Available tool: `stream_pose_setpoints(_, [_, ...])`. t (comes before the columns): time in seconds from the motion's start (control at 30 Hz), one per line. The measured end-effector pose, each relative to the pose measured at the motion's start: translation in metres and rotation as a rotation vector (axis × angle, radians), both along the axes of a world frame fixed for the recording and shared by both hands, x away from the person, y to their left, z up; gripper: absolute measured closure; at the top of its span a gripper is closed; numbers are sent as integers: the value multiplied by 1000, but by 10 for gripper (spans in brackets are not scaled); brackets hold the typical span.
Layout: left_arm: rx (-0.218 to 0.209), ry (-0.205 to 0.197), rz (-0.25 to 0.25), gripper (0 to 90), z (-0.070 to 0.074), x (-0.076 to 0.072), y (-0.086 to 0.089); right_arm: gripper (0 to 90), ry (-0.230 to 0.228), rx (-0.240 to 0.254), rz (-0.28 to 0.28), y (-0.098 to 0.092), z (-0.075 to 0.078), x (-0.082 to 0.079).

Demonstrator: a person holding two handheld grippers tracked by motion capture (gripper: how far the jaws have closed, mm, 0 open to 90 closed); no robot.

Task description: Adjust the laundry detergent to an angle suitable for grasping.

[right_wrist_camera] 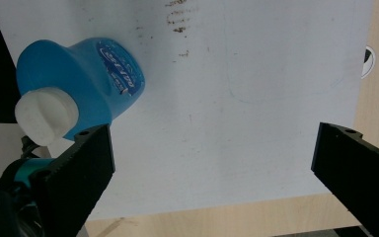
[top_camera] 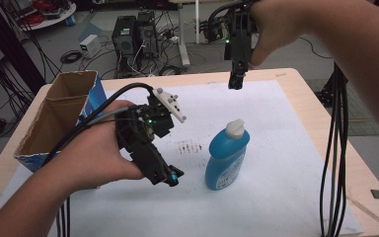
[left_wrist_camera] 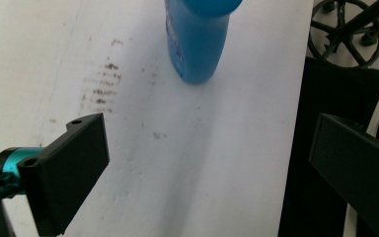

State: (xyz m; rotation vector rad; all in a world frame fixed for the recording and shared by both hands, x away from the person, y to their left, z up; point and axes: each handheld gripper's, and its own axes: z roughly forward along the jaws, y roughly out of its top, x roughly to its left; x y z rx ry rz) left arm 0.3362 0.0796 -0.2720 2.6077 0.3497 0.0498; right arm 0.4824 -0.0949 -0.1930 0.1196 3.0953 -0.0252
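Note:
A blue bottle (top_camera: 225,159) with a white cap (top_camera: 235,128) stands upright on the white sheet (top_camera: 276,148) near the table's middle. My left gripper (top_camera: 170,177) hovers low just left of the bottle, its jaws pointing toward the front right. In the left gripper view the jaws stand wide apart, open (left_wrist_camera: 205,126), with the bottle (left_wrist_camera: 197,39) farther ahead. My right gripper (top_camera: 235,82) hangs high over the far edge of the sheet, pointing down. Its jaws are wide apart, open (right_wrist_camera: 214,132); the bottle (right_wrist_camera: 86,81) sits beyond its left jaw.
An open cardboard box (top_camera: 54,118) with blue sides stands at the table's left edge. Brown smudges (top_camera: 190,146) mark the sheet left of the bottle. Black cables (top_camera: 333,148) hang down at the right. Computers and wiring (top_camera: 135,34) sit on the floor behind the table.

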Motion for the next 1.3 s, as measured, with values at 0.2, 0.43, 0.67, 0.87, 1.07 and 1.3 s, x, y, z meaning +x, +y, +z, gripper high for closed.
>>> stream_pose_setpoints(0.2, [-80, -5, 26, 18, 2, 5, -15, 18, 6, -11, -21, -2, -7, 10])
stream_pose_setpoints(0.43, [-113, 0, 35, 18, -1, 7, -27, 18, 12, -8, -46, -7, -11, 19])
stream_pose_setpoints(0.67, [-157, -9, 60, 18, -7, 6, -50, 18, 16, -4, -86, -14, -15, 25])
stream_pose_setpoints(0.87, [-185, -18, 77, 18, -13, 8, -65, 18, 23, 13, -105, -17, -17, 25])
stream_pose_setpoints(1.07, [-177, -25, 114, 18, -23, 9, -82, 18, 13, 13, -107, -19, -16, 23])
stream_pose_setpoints(1.3, [-156, -51, 135, 18, -30, 9, -95, 18, 8, 15, -110, -19, -14, 21])
